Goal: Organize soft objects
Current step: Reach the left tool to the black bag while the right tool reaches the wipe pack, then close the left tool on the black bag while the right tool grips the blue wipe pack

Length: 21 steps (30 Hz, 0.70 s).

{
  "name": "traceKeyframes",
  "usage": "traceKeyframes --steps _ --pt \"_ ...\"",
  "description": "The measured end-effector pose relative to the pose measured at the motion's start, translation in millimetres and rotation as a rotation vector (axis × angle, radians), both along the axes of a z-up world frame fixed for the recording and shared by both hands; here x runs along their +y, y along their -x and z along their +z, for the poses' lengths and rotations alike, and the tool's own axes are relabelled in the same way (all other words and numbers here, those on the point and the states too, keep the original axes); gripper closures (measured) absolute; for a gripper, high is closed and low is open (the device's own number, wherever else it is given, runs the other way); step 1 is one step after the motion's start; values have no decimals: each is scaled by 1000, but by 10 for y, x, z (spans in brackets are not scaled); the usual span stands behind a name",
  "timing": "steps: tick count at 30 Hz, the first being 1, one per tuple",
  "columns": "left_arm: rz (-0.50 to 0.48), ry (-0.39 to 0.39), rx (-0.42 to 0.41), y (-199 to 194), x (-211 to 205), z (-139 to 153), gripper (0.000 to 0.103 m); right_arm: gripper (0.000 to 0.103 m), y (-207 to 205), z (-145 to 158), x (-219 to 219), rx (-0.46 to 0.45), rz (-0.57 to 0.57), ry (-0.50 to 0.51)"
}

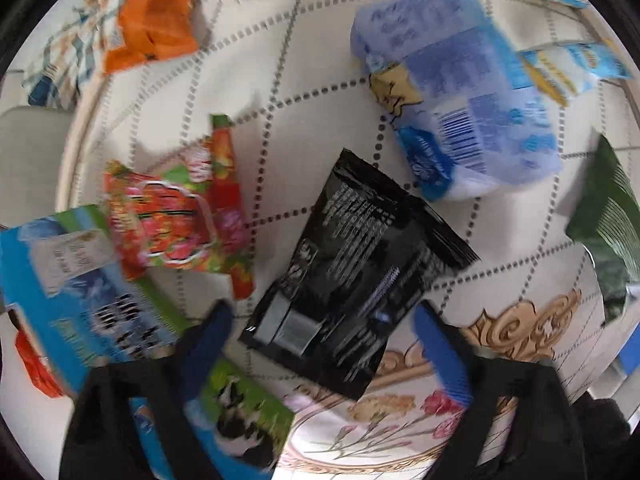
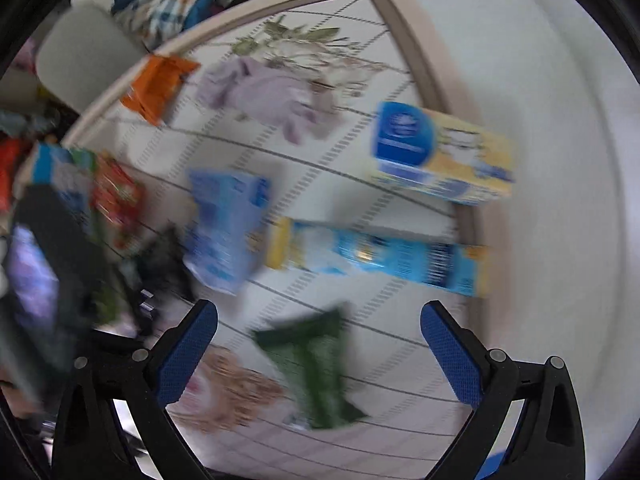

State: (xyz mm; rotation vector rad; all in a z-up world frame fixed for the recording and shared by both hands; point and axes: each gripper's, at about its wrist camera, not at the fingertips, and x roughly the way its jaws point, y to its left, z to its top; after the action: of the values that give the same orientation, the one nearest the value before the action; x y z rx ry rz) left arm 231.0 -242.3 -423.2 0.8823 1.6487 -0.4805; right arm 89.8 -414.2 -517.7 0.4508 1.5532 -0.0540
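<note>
In the left wrist view my left gripper (image 1: 324, 320) is open above a black pouch (image 1: 352, 276) that lies between its fingers on the table. A red floral packet (image 1: 176, 220), an orange packet (image 1: 154, 26), a pale blue tissue pack (image 1: 460, 96) and a blue-green milk carton (image 1: 80, 292) lie around it. In the right wrist view my right gripper (image 2: 320, 320) is open and empty above a dark green packet (image 2: 316, 364). The blue tissue pack (image 2: 228, 228), a lilac cloth (image 2: 272, 96) and the orange packet (image 2: 158, 84) lie beyond it.
A yellow-blue box (image 2: 444, 156) and a long blue-yellow packet (image 2: 380, 258) sit near the table's right rim (image 2: 424, 64). The patterned tablecloth (image 1: 296, 92) covers the table. A grey chair (image 2: 84, 56) stands at the far left. Both views are motion-blurred.
</note>
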Motion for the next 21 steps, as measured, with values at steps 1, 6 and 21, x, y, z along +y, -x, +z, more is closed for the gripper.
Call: traceKeyframes --steps 1,6,21 --pt "45 12 38 -15 27 -53 33 4 -24 -23 15 -2 -15 -13" --pt "408 116 82 -163 297 51 49 13 -145 -201 154 4 -70 -108" --pt "718 290 211 188 506 -188 50 71 -615 -632 655 104 82 -7"
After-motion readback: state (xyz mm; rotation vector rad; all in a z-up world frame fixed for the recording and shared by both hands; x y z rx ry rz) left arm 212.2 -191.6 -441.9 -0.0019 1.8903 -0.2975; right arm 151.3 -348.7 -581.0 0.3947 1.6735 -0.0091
